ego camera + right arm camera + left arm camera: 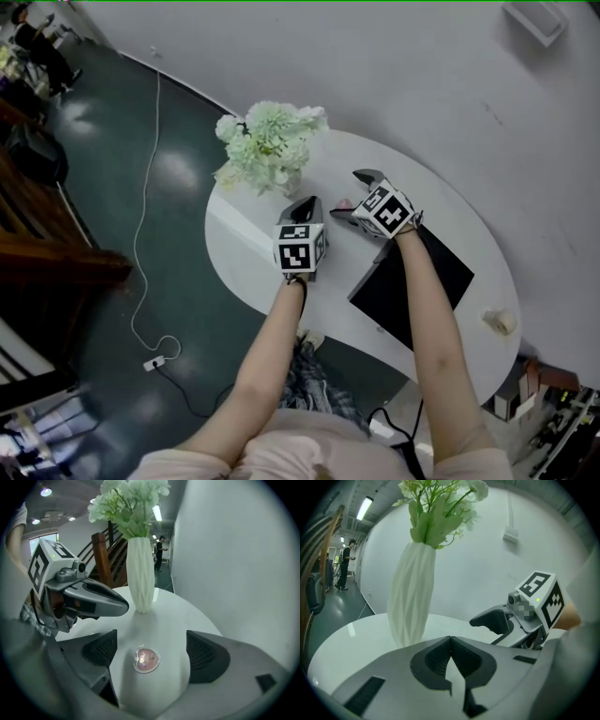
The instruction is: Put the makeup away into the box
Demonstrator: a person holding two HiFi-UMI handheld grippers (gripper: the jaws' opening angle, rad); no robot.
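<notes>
Plainly, the makeup compact (pixel 146 660) lies untouched on the table (pixel 171 613) between the right gripper's (pixel 153 651) wide-open jaws.

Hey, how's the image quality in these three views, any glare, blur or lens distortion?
Head view: sharp, with soft glare patches on the dark floor. Left gripper view: fisheye bend, black corners, close foreground soft. Right gripper view: same fisheye, the makeup compact reads clearly.
</notes>
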